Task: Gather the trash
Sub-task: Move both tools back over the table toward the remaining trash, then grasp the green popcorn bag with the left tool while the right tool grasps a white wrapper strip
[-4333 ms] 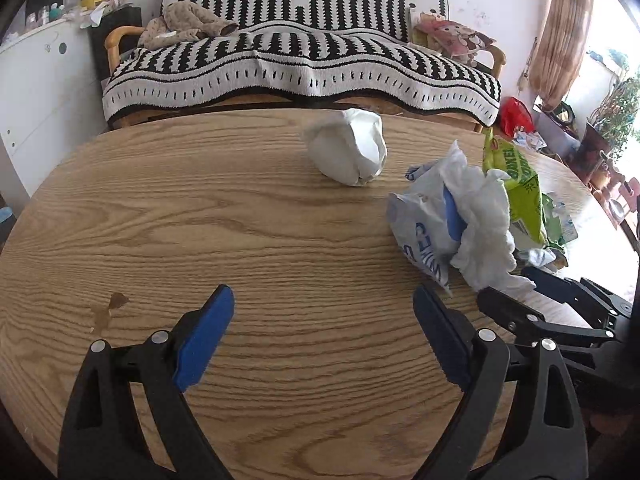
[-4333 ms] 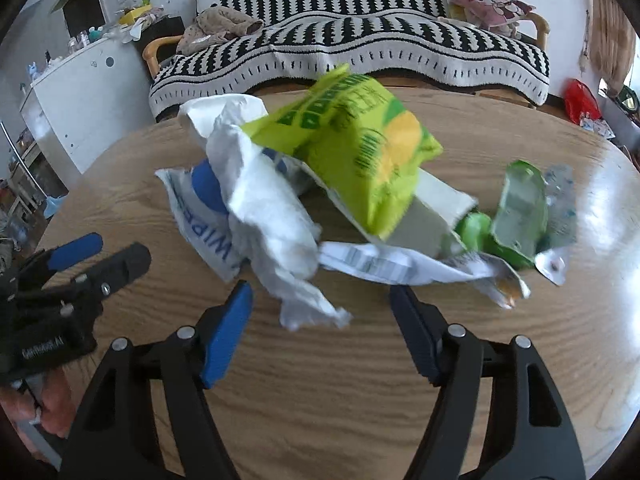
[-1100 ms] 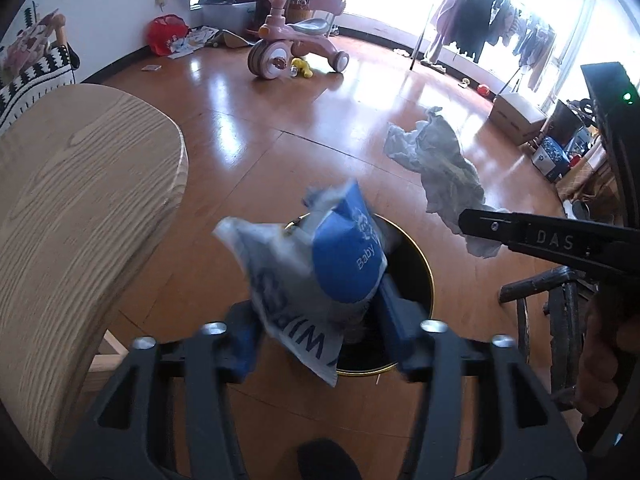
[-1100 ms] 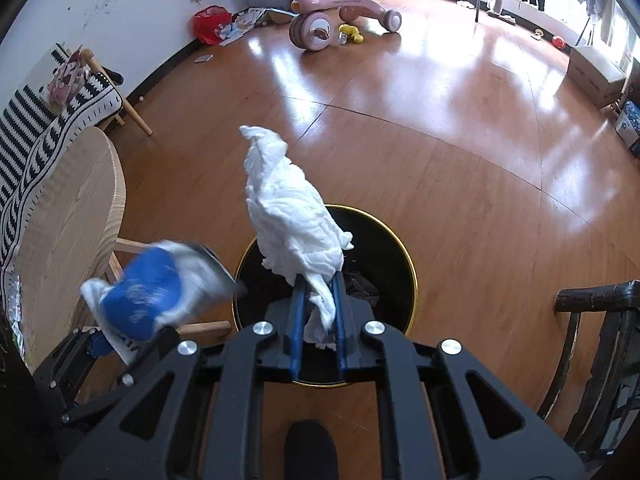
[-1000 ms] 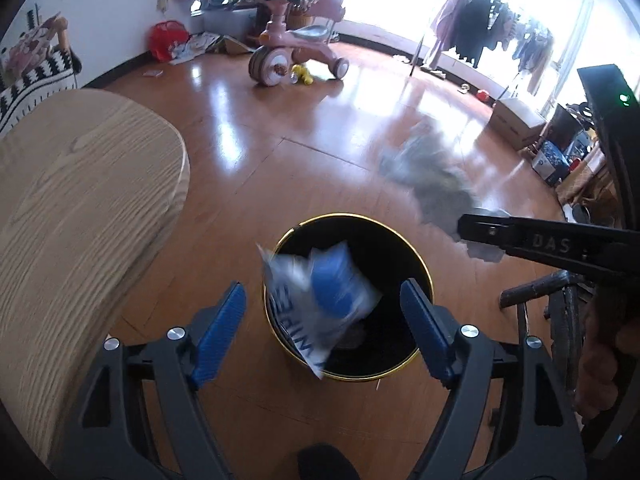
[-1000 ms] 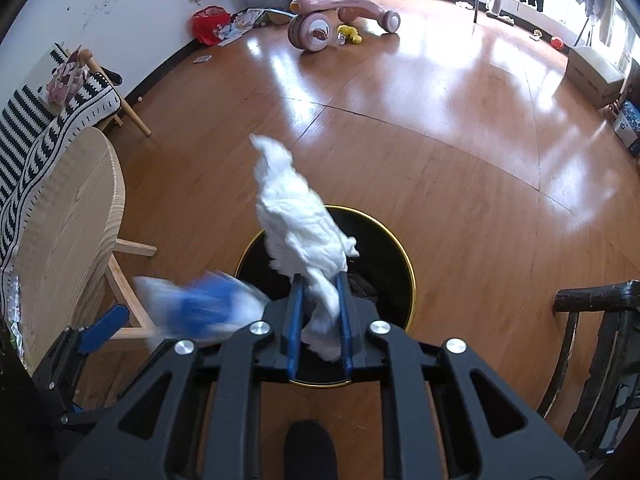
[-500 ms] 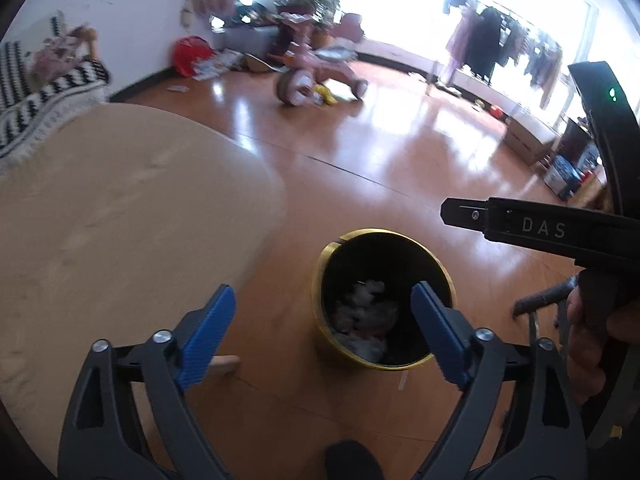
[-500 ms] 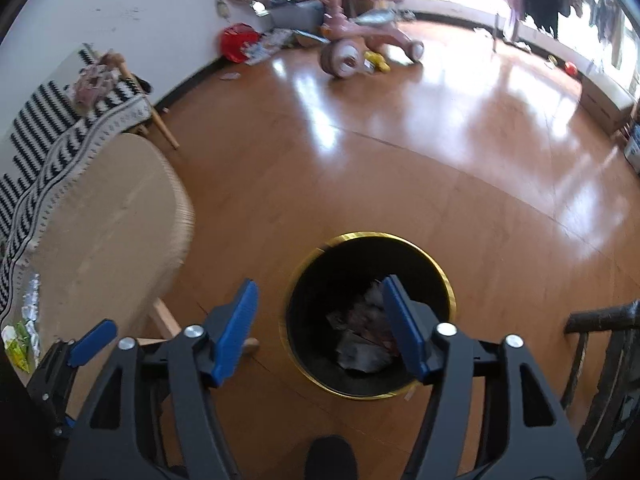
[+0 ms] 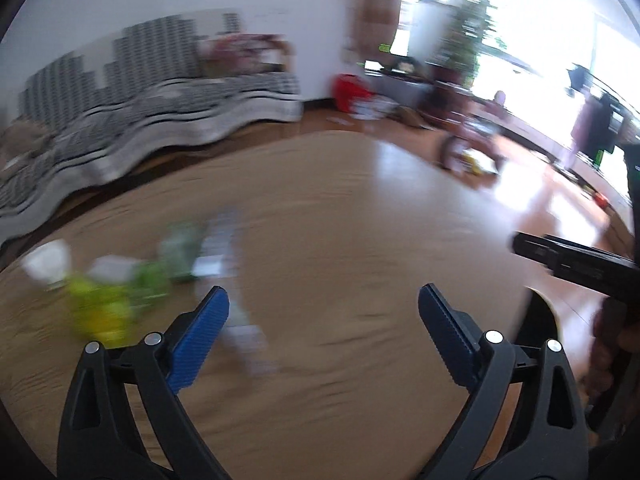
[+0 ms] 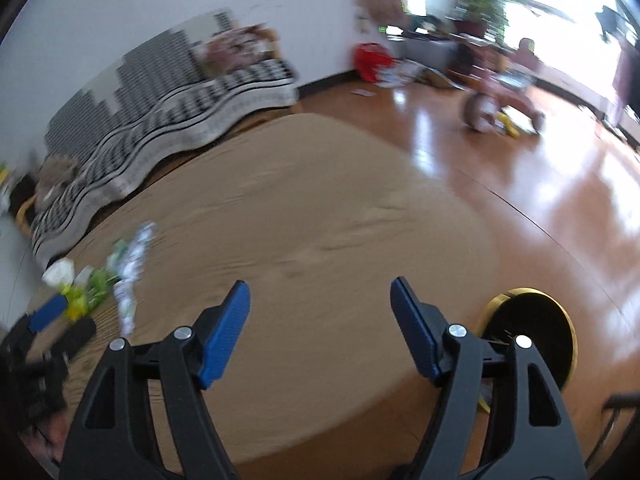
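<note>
Now that both loads are dropped in the bin (image 10: pixel 532 336), left gripper (image 9: pixel 322 308) and right gripper (image 10: pixel 320 304) swing back over the surface (image 9: pixel 340 220), jaws opening, empty; remaining wrappers (image 9: pixel 120 280) lie far left.

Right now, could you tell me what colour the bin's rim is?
Gold, around a black inside; the bin shows best in the right wrist view.

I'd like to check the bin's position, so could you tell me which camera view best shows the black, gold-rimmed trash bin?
The right wrist view: the black, gold-rimmed trash bin stands on the floor at lower right, partly behind the tool's finger. The left wrist view shows no bin clearly.
</note>
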Motion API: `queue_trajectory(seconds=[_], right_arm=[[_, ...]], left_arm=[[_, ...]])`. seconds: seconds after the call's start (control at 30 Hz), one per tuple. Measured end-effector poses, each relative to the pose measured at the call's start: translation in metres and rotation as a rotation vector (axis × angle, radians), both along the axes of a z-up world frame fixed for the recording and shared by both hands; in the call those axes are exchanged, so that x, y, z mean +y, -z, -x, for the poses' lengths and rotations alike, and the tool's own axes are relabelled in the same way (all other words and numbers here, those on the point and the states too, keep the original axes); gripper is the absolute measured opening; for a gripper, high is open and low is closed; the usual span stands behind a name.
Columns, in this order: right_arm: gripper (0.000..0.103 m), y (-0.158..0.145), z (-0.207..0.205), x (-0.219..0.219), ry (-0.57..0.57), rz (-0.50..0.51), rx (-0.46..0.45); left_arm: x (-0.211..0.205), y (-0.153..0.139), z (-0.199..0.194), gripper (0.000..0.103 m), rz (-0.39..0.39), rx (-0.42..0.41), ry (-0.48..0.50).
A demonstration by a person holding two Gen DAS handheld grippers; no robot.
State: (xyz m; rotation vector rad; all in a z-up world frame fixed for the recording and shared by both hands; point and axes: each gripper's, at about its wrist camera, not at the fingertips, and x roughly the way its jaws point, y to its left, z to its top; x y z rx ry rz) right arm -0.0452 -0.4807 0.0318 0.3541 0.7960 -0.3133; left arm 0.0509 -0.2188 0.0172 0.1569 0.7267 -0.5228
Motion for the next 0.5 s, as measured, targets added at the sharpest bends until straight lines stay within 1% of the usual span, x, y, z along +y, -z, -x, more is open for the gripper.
queue_trajectory(seconds=[0.13,0.2,0.3,0.4,0.47,0.5], right_arm=[[0.071,0.002,-0.04,0.069,-0.142,0.015,0.003],[0.071,0.006,-0.053,0.096,-0.196,0.019,0.008],[0.071,0.018,-0.075,0.14,-0.286,0.035,0.035],[0.071,0.031,-0.092,0.176,-0.36,0.066,0.066],[0.071,0.041,-0.098,0.192,-0.399,0.085,0.089],[0.071,0.045,-0.101,0.199,-0.413,0.089,0.095]], left_arm=[[0.084,0.002,-0.027,0.093,-0.03,-0.021,-0.157],[0.12,0.003,-0.039,0.093,-0.027,-0.02,-0.221],[0.16,0.008,-0.051,0.093,-0.012,-0.006,-0.289],[0.177,0.019,-0.06,0.093,-0.01,0.016,-0.303],[0.175,0.027,-0.062,0.093,-0.028,0.026,-0.288],[0.171,0.031,-0.066,0.093,-0.049,0.026,-0.277]])
